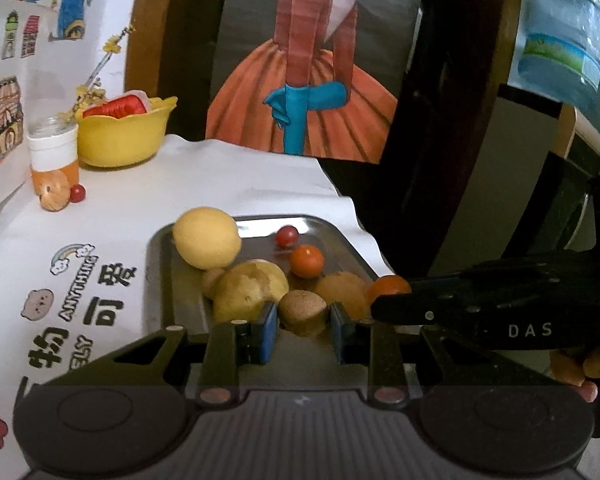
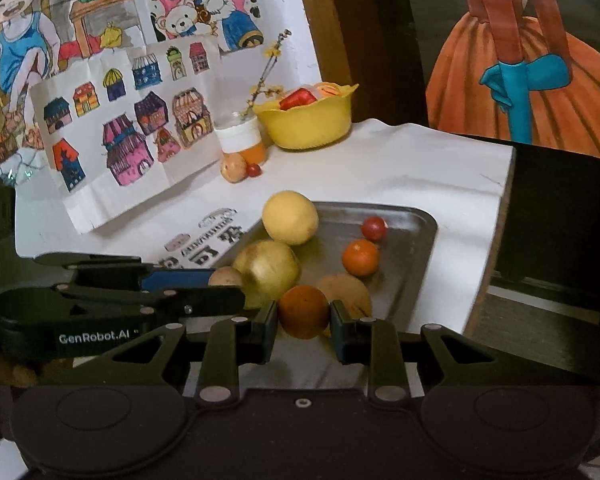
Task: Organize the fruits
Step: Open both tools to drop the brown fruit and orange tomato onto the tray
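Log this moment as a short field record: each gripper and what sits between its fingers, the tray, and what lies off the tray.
left gripper: fingers either side of a small brown round fruit, grip looks closed on it
right gripper: fingers either side of a round orange fruit, grip looks closed on it
tray: grey metal tray on white cloth
still in tray: large yellow round fruit, small red tomato
off tray: yellow plastic bowl
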Tool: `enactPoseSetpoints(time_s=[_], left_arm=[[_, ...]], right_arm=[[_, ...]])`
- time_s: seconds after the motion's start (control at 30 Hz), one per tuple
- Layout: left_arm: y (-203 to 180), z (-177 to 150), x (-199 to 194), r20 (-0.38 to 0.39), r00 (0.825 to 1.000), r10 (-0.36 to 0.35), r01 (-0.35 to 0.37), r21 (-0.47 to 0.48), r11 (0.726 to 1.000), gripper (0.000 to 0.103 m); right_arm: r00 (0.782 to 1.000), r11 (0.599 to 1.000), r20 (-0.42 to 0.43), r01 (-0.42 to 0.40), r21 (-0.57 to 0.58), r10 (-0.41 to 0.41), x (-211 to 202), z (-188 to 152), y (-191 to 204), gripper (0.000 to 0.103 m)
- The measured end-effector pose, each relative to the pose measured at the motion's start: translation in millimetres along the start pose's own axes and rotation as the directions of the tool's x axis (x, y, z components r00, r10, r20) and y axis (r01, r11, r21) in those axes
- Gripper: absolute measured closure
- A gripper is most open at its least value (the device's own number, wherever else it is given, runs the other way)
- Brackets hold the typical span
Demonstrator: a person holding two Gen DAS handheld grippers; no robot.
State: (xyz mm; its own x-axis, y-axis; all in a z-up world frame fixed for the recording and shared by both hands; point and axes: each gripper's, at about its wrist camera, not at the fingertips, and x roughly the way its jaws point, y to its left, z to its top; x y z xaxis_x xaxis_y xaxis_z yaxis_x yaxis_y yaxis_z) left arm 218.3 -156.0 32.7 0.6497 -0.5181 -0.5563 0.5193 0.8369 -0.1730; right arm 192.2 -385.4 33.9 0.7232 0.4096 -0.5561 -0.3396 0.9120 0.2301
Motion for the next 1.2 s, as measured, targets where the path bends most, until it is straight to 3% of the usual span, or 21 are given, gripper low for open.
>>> enactPoseSetpoints(time_s=[0.2, 0.97, 1.13, 1.2], left_arm=[[-8, -7, 11, -0.040, 0.999, 0.007, -0.007, 0.006, 1.000, 0.072], [-6, -20, 27, -0.113, 0.993, 0.039, -0.042, -0.022, 0.999, 0.072], [-3, -20, 24, -0.118, 0.992, 0.040, -0.046, -0.045, 0.998, 0.070], [-3, -20, 22, -0.122, 0.992, 0.039, -0.046, -0.055, 0.997, 0.063]], right_arm=[[1.000, 1.000, -0.002, 0.005, 0.014, -0.005, 3, -16, -5, 0.073], [0.996, 0.986, 0.025, 0.092, -0.137, -0.089, 10, -39, 12, 0.072], [0.996, 0.989, 0.045, 0.085, -0.122, -0.080, 3, -39, 15, 0.061], [0.996, 0.990, 0.055, 0.083, -0.114, -0.077, -1, -39, 16, 0.056]])
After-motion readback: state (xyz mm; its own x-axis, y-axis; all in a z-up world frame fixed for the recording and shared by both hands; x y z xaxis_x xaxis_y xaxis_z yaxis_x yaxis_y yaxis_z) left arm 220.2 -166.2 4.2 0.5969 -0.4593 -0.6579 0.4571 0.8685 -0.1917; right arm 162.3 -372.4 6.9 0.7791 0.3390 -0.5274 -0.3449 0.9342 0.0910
